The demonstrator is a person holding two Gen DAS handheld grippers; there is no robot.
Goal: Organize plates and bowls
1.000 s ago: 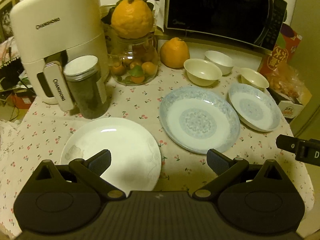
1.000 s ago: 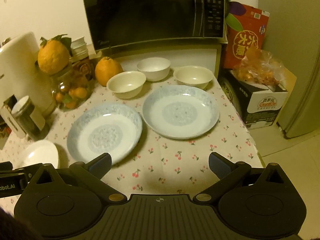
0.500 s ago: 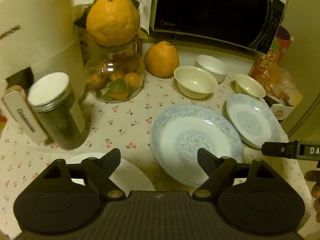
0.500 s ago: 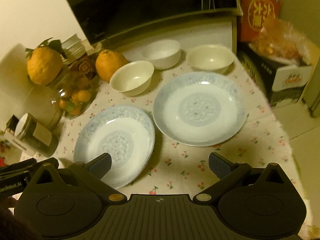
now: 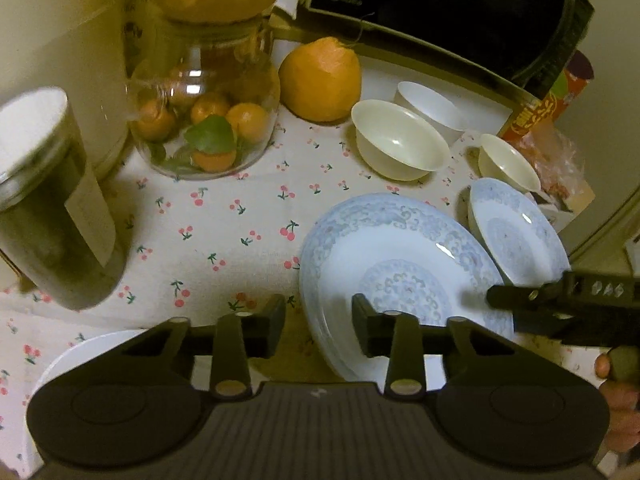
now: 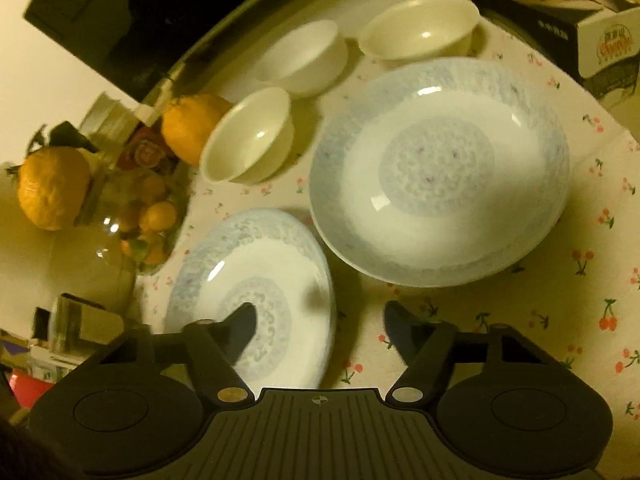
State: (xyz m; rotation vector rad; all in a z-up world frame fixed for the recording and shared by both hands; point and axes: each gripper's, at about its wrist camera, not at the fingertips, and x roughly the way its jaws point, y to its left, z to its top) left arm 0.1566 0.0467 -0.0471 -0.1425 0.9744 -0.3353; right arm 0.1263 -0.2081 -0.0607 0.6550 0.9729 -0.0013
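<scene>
Glazed blue-patterned plate [image 5: 400, 276] sits with its rim between both grippers' parted fingers: left gripper [image 5: 319, 317], right gripper [image 6: 320, 326]. Simultaneous closing risks slippage or chipping.

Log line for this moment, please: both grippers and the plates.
left gripper: open, jaws straddling near blue plate rim | right gripper: open, over same plate's edge | far blue plate: untouched

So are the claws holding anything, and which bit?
Nothing is gripped yet. The left claw is open around the near blue plate at its left rim, and the right claw is open around its right rim; neither pinches it.
</scene>
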